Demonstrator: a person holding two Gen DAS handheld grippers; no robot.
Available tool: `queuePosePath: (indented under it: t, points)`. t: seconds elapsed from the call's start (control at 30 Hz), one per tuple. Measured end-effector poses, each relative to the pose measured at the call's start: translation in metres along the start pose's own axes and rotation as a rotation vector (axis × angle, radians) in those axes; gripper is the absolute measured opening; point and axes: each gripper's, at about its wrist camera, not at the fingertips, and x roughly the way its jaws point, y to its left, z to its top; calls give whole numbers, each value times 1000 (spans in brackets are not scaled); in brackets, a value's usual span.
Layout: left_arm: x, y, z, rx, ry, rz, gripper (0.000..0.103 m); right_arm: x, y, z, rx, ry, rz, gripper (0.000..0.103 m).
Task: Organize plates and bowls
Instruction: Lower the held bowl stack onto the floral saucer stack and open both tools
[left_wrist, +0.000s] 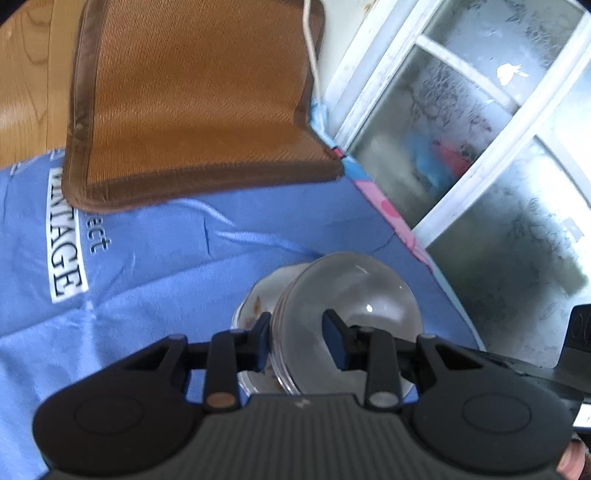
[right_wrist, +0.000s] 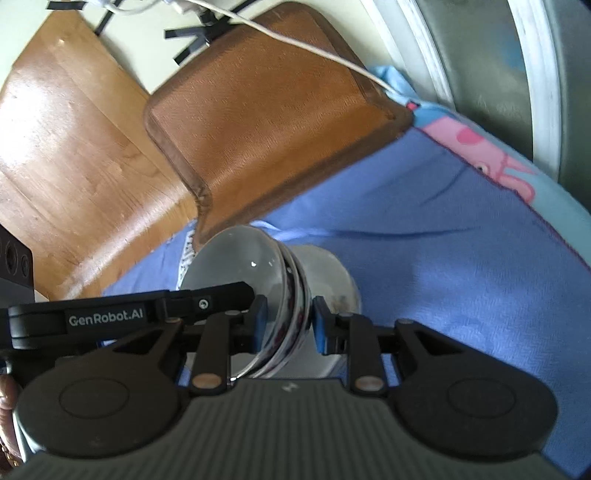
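So both hand-held grippers are clamped on the same stack of dishes, from opposite sides: the left hand-held gripper pinches the rims of the glass bowl and floral dish, the right hand-held gripper bites the opposite rim edge. The stack rides tipped on edge above the blue cloth, with the brown mat ahead, so neither hand is nearer.
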Motion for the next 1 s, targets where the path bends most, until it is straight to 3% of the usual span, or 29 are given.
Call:
queuePosePath:
  t: [0.07,0.13,0.2,0.27,0.43,0.57,0.73,1.0]
  points:
    - [-1,0,1,6,-6,10,30,0,1,0,-12,-5,4,30]
    - [-5,-3,2,26,-22,42,35,-6,7,-1,-44,-64,-15,34]
    - [-13,-5,3,42,-46,73,48,-16,13,0,-85,-133,-35,39]
    - [-21,-6,4,52,-73,85,54,-24,16,0,-104,-191,-46,42]
    - [-41,-10,-2,72,-137,107,54,-39,15,-3,-92,-259,-53,42]
    - [-63,-16,-18,112,-218,157,60,-51,19,-16,-115,-319,-91,42]
    - [-89,-25,-48,154,-298,201,64,-68,26,-45,-101,-345,-104,43]
    - [-107,-39,-100,207,-311,231,63,-90,44,-99,-92,-333,-105,43]
